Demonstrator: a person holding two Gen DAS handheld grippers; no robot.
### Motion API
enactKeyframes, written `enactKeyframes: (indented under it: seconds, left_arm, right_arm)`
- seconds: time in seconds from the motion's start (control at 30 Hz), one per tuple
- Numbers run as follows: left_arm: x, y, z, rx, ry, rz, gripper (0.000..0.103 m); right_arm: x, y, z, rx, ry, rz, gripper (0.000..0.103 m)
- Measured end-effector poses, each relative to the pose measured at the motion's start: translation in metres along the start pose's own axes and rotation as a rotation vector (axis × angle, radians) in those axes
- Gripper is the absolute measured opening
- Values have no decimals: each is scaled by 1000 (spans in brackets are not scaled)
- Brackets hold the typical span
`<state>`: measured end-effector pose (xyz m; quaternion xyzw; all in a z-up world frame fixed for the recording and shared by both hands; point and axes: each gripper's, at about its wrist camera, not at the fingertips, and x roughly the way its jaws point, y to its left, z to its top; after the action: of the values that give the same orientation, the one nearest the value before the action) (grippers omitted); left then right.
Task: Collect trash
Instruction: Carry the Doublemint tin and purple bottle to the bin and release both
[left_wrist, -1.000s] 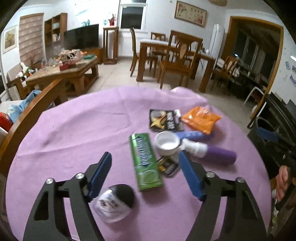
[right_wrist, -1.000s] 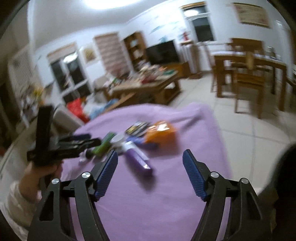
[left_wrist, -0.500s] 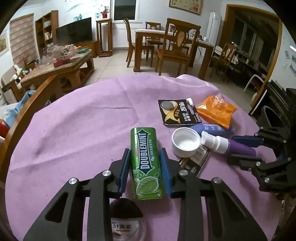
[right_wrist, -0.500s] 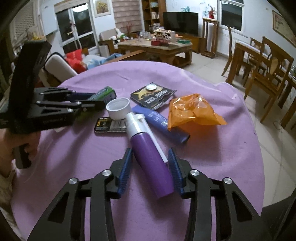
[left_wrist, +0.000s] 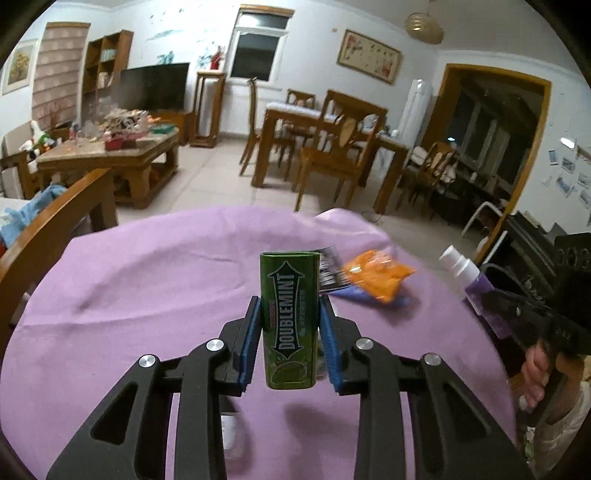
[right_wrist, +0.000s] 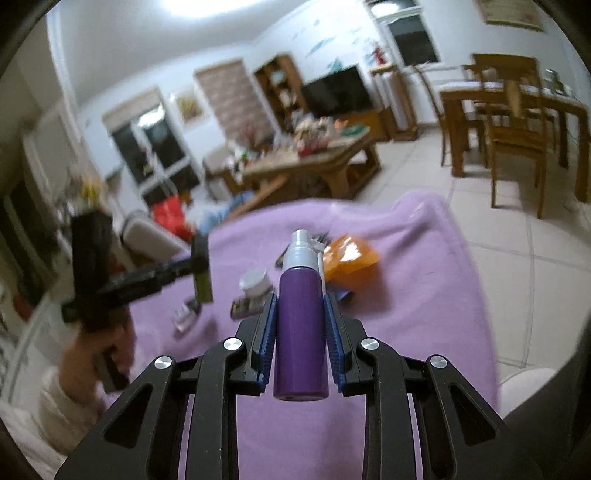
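My left gripper (left_wrist: 290, 306) is shut on a green Doublemint tin (left_wrist: 290, 317) and holds it above the purple tablecloth (left_wrist: 147, 288). My right gripper (right_wrist: 300, 302) is shut on a purple spray bottle (right_wrist: 301, 332) with a white pump, also lifted off the cloth. The bottle shows at the right of the left wrist view (left_wrist: 472, 280), and the tin at the left of the right wrist view (right_wrist: 202, 280). An orange wrapper (left_wrist: 376, 277), a black packet (left_wrist: 330, 271), a blue tube (left_wrist: 399, 301) and a white cap (right_wrist: 255, 282) lie on the cloth.
A small dark-lidded jar (left_wrist: 231, 432) lies under my left gripper. A wooden chair back (left_wrist: 48, 229) stands at the table's left edge. A coffee table (left_wrist: 110, 158) and dining set (left_wrist: 332, 147) stand further off on the tiled floor.
Both grippers closed on their items and lifted them: the left one raised the tin, the right one raised the spray bottle off the cloth.
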<state>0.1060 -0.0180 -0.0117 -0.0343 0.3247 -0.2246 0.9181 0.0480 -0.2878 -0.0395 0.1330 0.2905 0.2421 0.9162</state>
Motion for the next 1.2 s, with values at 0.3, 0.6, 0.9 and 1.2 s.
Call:
enactKeyframes:
  seconds: [0.3, 0.6, 0.9, 1.2]
  left_arm:
    - [-3, -92, 20, 110, -65, -138, 31]
    - [32, -202, 21, 211, -38, -321, 31]
    - [71, -298, -1, 295, 30, -487, 31]
    - [93, -327, -17, 335, 88, -506, 31]
  right_arm:
    - [-120, -54, -9, 79, -277, -200, 25]
    - [-225, -122, -47, 167, -460, -435, 25]
    - [-287, -178, -91, 249, -506, -552, 26]
    - [-294, -204, -116, 295, -493, -556, 26]
